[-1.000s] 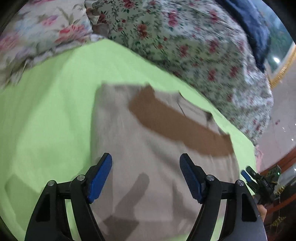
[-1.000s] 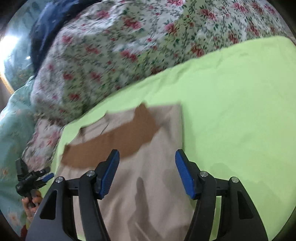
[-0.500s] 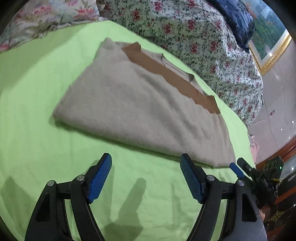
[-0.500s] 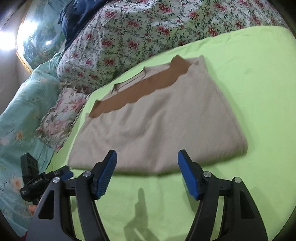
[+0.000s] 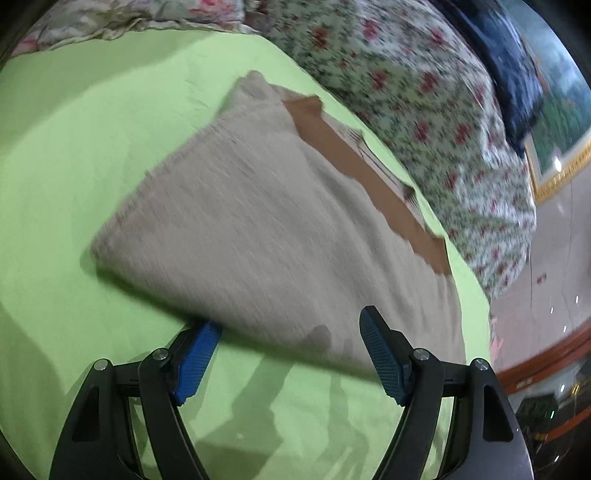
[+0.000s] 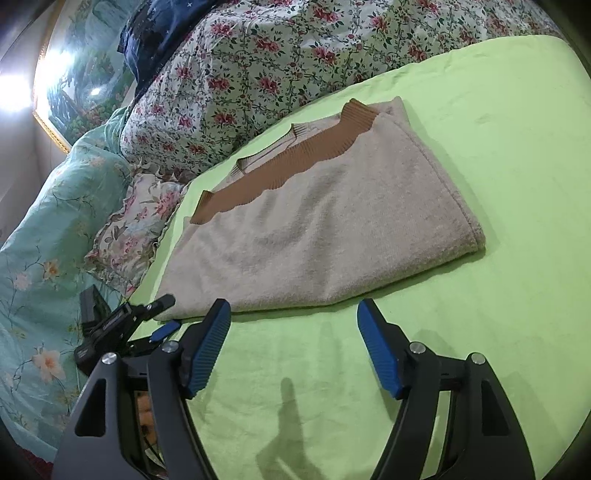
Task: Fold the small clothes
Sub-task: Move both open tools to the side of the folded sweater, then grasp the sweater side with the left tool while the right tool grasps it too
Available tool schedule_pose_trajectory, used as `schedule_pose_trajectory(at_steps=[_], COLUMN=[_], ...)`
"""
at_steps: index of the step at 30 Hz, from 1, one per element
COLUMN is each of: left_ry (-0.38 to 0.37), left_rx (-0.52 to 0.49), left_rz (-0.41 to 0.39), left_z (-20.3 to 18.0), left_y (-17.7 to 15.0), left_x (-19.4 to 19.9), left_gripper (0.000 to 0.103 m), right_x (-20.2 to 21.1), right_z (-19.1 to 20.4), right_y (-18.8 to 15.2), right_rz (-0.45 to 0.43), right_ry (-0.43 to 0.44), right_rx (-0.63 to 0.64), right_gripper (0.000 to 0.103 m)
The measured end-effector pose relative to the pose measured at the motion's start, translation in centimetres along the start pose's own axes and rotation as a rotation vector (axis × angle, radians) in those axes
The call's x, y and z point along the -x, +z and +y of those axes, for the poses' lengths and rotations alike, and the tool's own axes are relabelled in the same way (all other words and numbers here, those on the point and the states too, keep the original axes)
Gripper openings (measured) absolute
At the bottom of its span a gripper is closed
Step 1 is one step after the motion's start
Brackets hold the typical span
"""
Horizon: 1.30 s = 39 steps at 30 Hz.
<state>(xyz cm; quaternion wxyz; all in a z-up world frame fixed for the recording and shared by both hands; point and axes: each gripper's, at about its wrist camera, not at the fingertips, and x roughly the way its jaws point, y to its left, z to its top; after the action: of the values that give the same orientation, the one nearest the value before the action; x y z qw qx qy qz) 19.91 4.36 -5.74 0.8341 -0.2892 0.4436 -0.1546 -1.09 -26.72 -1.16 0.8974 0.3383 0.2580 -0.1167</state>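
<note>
A beige knit sweater (image 5: 266, 221) with a brown ribbed hem band (image 5: 369, 177) lies folded on the lime-green sheet (image 5: 74, 155). It also shows in the right wrist view (image 6: 325, 225). My left gripper (image 5: 291, 354) is open at the sweater's near edge; its left finger tip sits under the fabric, its right finger (image 5: 384, 358) over it. My right gripper (image 6: 291, 343) is open and empty just short of the sweater's near edge. The left gripper also shows in the right wrist view (image 6: 147, 321), at the sweater's left corner.
A floral quilt (image 6: 280, 62) is heaped behind the sweater. A teal floral blanket (image 6: 40, 236) and a frilled pillow (image 6: 136, 221) lie to the left. A dark blue cloth (image 6: 159, 29) is on top of the quilt. The bed edge and floor (image 5: 554, 251) are at the right.
Both grippers pulled back from over the sweater to its near edge. Since half a second ago the left gripper moved forward again, reaching the fabric edge.
</note>
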Motion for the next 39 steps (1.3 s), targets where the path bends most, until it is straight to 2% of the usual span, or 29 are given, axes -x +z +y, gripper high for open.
schedule_pose_trajectory(at_steps=[3, 5, 9, 10, 11, 12, 14, 17, 24, 27, 30, 35, 37, 39], left_ry=[0.031, 0.066, 0.093, 0.101, 0.098, 0.086, 0.089, 0.099, 0.046, -0.006, 0.006, 0.039, 0.041, 0.033], left_rx=[0.023, 0.028, 0.039, 0.037, 0.035, 0.032, 0.002, -0.102, -0.376, -0.486, -0.594, -0.645, -0.645, -0.639], left_rz=[-0.046, -0.065, -0.092, -0.097, -0.098, -0.095, -0.103, -0.134, -0.162, -0.125, -0.062, 0.061, 0.064, 0.06], left_z=[0.6, 0.8, 1.2, 1.2, 1.2, 1.1, 0.2, -2.8, -13.6, -17.6, -20.6, -21.5, -21.3, -21.3], left_y=[1.6, 2.6, 4.4, 4.6, 5.0, 5.1, 5.4, 5.3, 2.9, 0.6, -2.2, -5.2, -5.7, -5.6], left_x=[-0.4, -0.9, -1.7, -1.9, -2.0, -2.1, -1.7, -0.4, -0.2, -1.7, -4.6, -8.7, -9.0, -8.7], left_gripper=[0.071, 0.061, 0.049, 0.039, 0.022, 0.014, 0.008, 0.007, 0.007, 0.007, 0.007, 0.007, 0.007, 0.007], right_x=[-0.1, -0.4, -0.8, -0.9, -1.0, -1.1, -1.3, -1.4, -2.0, -3.3, -5.4, -10.6, -12.8, -14.3], right_z=[0.0, 0.1, 0.2, 0.2, 0.2, 0.2, 0.1, -0.4, -2.4, -3.0, -2.7, -2.0, -1.8, -1.8], right_y=[0.0, 0.1, 0.3, 0.4, 0.5, 0.6, 1.4, 3.3, 8.6, 10.6, 12.5, 13.1, 13.3, 13.7], right_rz=[-0.001, 0.007, 0.01, 0.011, 0.011, 0.011, 0.013, 0.01, 0.022, 0.068, 0.114, 0.259, 0.296, 0.306], right_ry=[0.004, 0.004, 0.01, 0.012, 0.016, 0.021, 0.033, 0.062, 0.1, 0.13, 0.199, 0.37, 0.384, 0.336], right_rx=[0.002, 0.002, -0.003, -0.002, -0.002, -0.002, -0.001, -0.007, -0.033, -0.066, -0.077, -0.147, -0.161, -0.157], right_gripper=[0.072, 0.072, 0.072, 0.072, 0.072, 0.072, 0.072, 0.072, 0.072, 0.072, 0.072, 0.073, 0.073, 0.073])
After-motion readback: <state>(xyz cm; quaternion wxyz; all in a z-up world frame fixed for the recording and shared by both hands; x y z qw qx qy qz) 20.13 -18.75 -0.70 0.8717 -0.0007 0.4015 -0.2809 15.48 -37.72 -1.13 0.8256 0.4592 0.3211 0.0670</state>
